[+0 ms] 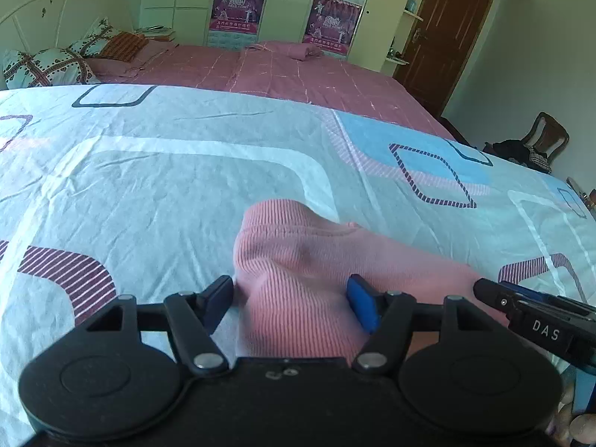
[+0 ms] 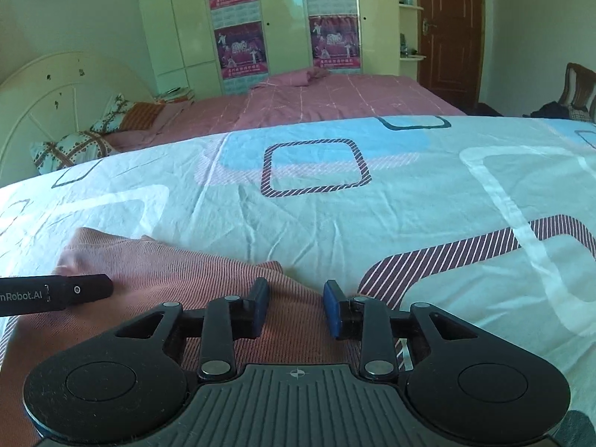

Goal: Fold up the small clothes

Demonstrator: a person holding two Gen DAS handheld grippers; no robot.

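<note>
Lying on patterned sheet (image 1: pixel 186 171), pink ribbed garment (image 1: pixel 298 260), left gripper (image 1: pixel 290 300) and right gripper (image 2: pixel 296 305) fingers released over it.

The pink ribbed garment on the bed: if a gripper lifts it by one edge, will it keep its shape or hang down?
The pink ribbed garment would probably hang limp: it already lies bunched in soft folds on the patterned sheet. It looks like a thin knit, so likely light. The ribbed surface may give the blue pads fair grip, though a pushed edge would likely wrinkle rather than slide.
</note>
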